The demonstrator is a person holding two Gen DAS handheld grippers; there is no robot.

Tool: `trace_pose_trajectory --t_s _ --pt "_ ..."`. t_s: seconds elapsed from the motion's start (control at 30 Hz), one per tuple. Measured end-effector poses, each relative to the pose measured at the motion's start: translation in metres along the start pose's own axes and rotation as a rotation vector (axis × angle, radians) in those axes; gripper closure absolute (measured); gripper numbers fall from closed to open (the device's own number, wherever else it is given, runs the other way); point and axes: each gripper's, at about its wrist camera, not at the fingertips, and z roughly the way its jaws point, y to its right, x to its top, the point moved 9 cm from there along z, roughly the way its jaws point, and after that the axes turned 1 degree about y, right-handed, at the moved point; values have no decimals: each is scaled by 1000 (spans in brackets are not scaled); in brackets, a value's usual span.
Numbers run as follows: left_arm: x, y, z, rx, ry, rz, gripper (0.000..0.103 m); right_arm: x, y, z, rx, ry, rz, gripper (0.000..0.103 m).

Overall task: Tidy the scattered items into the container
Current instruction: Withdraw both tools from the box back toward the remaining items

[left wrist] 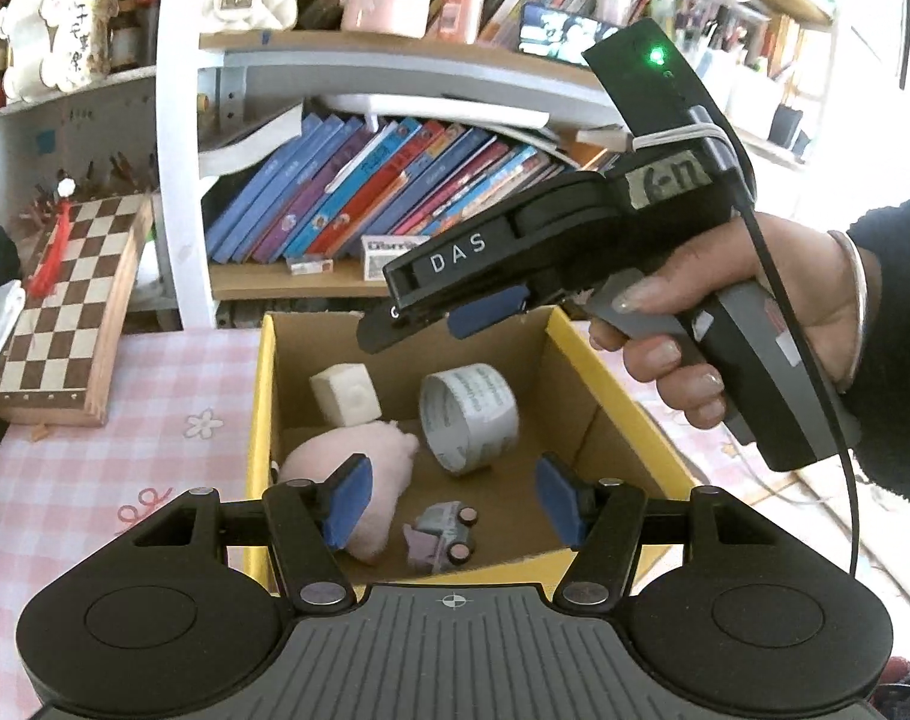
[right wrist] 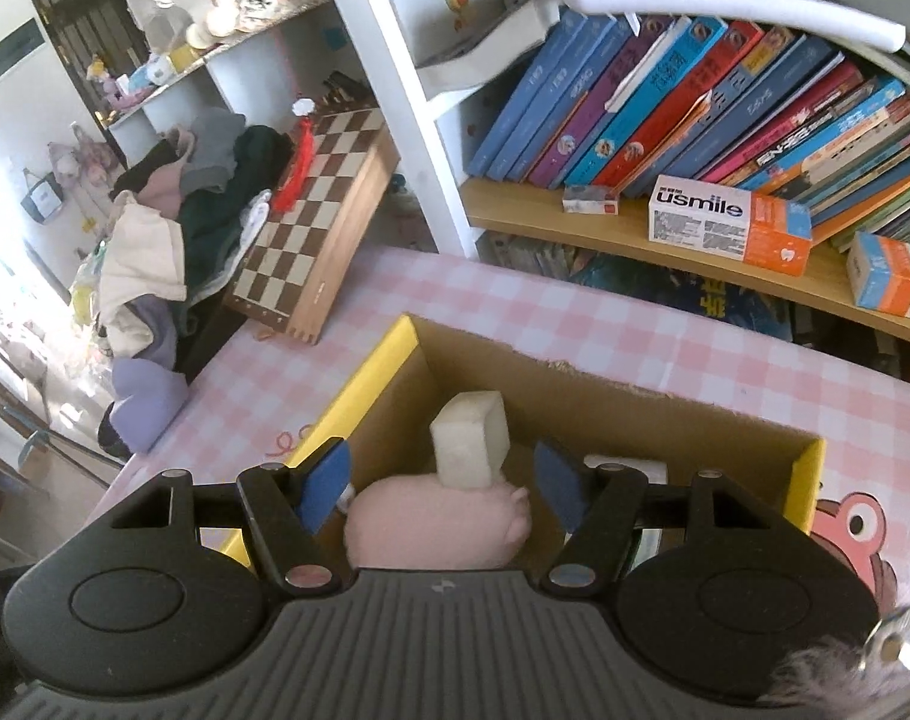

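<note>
My left fingers (left wrist: pixel 455 501) are spread with nothing between them, hovering over the yellow cardboard box (left wrist: pixel 261 396) on the pink checked tabletop (left wrist: pixel 107 456). My right fingers (right wrist: pixel 440 489) are also released and empty above the same box. Inside it lie the pink plush toy (left wrist: pixel 359 468), white foam cube (left wrist: pixel 347 399), roll of tape (left wrist: pixel 469 417) and small toy car (left wrist: pixel 443 534), all apart from my fingers

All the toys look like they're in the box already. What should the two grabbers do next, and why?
Probably lift both away and check the table for leftovers. The cardboard box already holds the white block, pink plush, tape roll and toy car. The left gripper and right gripper both hang open and empty above it, and no loose items show on the pink tablecloth.
</note>
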Motion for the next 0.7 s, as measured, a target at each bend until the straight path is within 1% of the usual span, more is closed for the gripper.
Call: trace_pose_trajectory --t_s 0.23,0.43,0.53,0.7 --pt "-6 5 -24 -27 38 23 41 -17 -23 -29 -21 31 -28 36" --pt "-17 2 -52 -29 65 23 41 -32 -46 -53 -44 73 -43 36" --pt "-26 -3 -68 -14 70 28 35 -42 -60 -62 -50 91 -41 36" --pt "-41 -10 -98 2 79 22 34 -64 -84 -76 -53 113 -27 36"
